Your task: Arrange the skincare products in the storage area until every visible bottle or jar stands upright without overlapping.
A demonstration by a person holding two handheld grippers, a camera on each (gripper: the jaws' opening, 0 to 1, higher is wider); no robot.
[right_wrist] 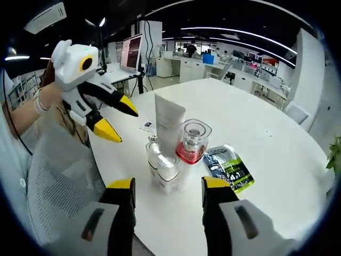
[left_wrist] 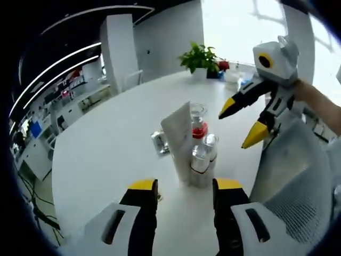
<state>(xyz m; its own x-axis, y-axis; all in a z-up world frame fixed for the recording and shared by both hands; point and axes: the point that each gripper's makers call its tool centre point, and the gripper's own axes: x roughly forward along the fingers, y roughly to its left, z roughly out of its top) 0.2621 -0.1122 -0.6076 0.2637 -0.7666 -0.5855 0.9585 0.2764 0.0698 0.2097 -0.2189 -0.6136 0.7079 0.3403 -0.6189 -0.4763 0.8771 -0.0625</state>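
Bright daylight from a blown-out window point(left_wrist: 240, 26) glares across the round white counter point(left_wrist: 106, 144); ceiling light strips point(right_wrist: 240, 33) curve with fisheye distortion.

Round white table point(left_wrist: 106, 144), potted plant point(left_wrist: 200, 57), mesh chair point(right_wrist: 58, 181), green-black sachet point(right_wrist: 229, 166).

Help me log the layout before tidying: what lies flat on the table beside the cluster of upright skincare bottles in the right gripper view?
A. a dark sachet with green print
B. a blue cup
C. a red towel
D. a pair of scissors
A: a dark sachet with green print lies flat on the white table, just beside the clear bottle with the red base.
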